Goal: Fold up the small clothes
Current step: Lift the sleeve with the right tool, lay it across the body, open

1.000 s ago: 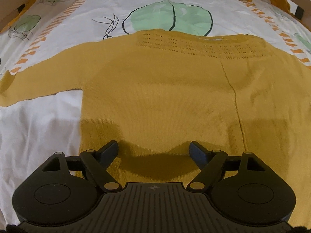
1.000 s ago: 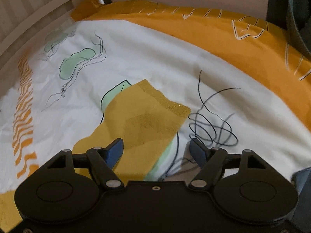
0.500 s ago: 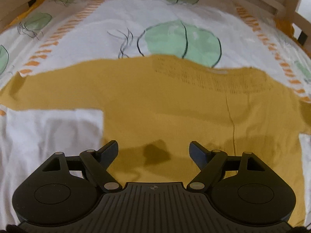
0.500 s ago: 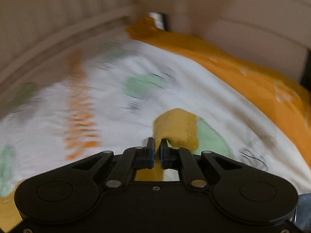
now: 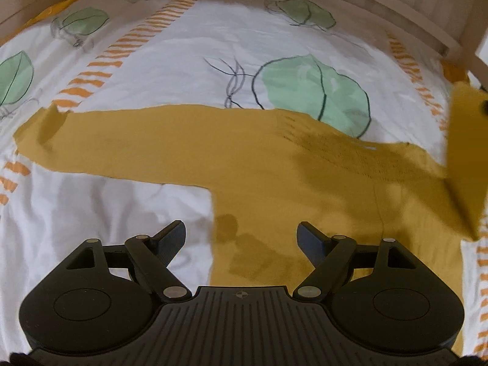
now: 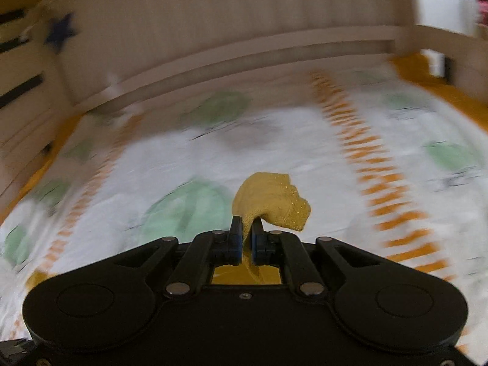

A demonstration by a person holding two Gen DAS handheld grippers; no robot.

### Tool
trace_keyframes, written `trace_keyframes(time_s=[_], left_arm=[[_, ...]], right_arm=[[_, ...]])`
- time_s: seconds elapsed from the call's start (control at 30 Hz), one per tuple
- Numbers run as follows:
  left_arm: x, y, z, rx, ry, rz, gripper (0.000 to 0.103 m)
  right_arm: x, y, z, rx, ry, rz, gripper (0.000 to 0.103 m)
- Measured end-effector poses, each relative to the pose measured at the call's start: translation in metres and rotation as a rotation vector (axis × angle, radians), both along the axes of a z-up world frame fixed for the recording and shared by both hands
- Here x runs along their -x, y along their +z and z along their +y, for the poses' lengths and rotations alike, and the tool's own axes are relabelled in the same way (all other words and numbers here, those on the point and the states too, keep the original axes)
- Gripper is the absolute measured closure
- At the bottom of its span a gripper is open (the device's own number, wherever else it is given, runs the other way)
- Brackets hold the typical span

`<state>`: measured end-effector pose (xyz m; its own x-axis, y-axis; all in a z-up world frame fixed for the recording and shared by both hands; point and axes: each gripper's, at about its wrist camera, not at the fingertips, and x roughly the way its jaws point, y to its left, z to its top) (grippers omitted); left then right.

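White bedding (image 5: 189,61) printed with green leaves and orange dashed stripes is lying beneath us, with a pale wooden rail (image 5: 381,6) curving behind it. We are seeing one mustard sweater (image 5: 274,189) spread flat on it, one sleeve (image 5: 116,146) reaching out to the left. Our left gripper (image 5: 241,235) is hovering wide open above the sweater's lower edge, holding nothing. Our right gripper (image 6: 247,238) is pinching the other sleeve's cuff (image 6: 271,204) tightly, lifting it off the bedding.
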<state>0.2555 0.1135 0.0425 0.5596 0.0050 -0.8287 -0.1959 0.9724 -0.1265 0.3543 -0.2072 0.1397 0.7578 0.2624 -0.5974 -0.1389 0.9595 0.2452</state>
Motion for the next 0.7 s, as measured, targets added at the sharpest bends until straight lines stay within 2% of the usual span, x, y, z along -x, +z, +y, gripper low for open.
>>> trace_keyframes(time_s=[0.23,0.4,0.53,0.6,0.67,0.7], left_arm=[[0.001,0.005,0.024,0.046,0.082,-0.017,0.023],[-0.005,0.007,0.031,0.033,0.115,-0.029,0.023],[-0.008,0.005,0.033,0.048,0.121,-0.034,0.023],[-0.008,0.004,0.036,0.064,0.121,-0.045,0.023],[-0.009,0.001,0.039,0.099,0.117,-0.064,0.023],[-0.009,-0.001,0.04,0.123,0.115,-0.072,0.023]], right_arm=[[0.011,-0.064,0.114,-0.012,0.169,0.064,0.091],[0.026,-0.107,0.168,0.012,0.251,0.097,0.088],[0.037,-0.129,0.181,-0.006,0.319,0.119,0.076],[0.043,-0.131,0.178,-0.012,0.326,0.11,0.053],[0.051,-0.127,0.166,-0.014,0.311,0.092,0.043],[0.054,-0.123,0.159,-0.01,0.303,0.078,0.042]])
